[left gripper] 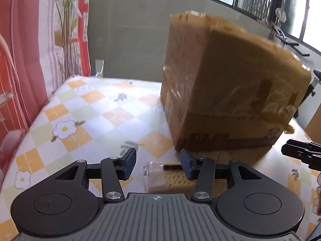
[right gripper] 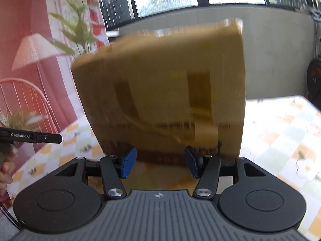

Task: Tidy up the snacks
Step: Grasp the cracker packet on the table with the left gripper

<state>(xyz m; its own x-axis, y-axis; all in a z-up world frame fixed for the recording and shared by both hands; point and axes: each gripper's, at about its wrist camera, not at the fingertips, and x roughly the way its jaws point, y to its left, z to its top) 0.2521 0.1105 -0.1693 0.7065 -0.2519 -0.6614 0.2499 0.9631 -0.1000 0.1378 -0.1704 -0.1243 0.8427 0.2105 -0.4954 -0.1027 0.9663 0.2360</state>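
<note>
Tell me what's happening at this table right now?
A person holds a two-finger tool in each hand over a table with a checked floral cloth. A large cardboard box stands on it. In front of the left tool lies a clear packet of crackers, between its open fingers but not gripped. The right tool faces the box, open and empty. The frames are motion-blurred.

Right wrist view. The right gripper (right gripper: 159, 163), blue pads apart with nothing between them, faces a blurred cardboard box (right gripper: 160, 84) standing on the chequered tablecloth (right gripper: 280, 132). At far left, the left gripper (right gripper: 40, 137) and fingers of a hand (right gripper: 5, 173).
</note>
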